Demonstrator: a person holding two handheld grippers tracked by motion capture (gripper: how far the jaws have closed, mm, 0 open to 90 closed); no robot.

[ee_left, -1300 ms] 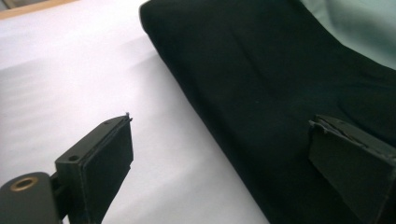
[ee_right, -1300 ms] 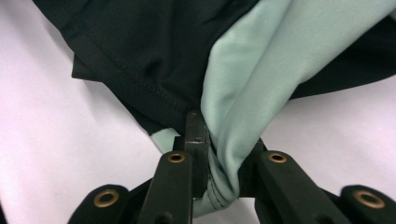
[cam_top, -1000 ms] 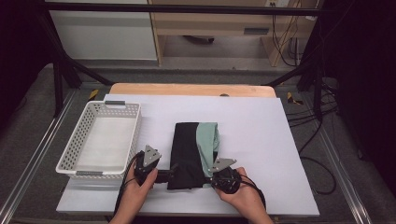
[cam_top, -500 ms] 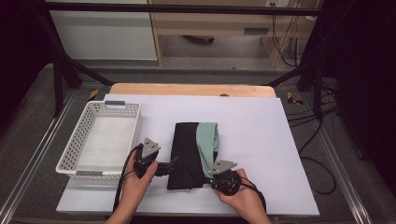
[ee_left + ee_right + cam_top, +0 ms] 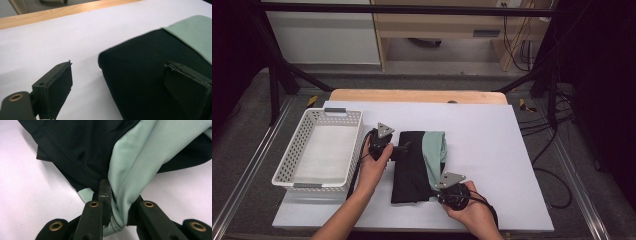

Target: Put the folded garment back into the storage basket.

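A folded black and mint-green garment (image 5: 417,165) lies on the white table sheet (image 5: 492,135). My right gripper (image 5: 438,192) sits at the garment's near right corner, shut on bunched green fabric (image 5: 122,195) and a black hem. My left gripper (image 5: 404,148) is at the garment's far left edge with its jaws wide apart. In the left gripper view one fingertip (image 5: 60,87) rests on the bare sheet and the other (image 5: 187,87) hovers over the black fold (image 5: 140,70); nothing is pinched.
A white perforated basket (image 5: 319,150) stands at the left on the sheet, close beside my left hand. A wooden board edge (image 5: 417,96) runs along the table's far side. Metal frame rails and cables flank the table.
My left gripper has travelled from the garment's near left corner away from me along its left edge to the far end. The right gripper has stayed put, still gripping the fabric.
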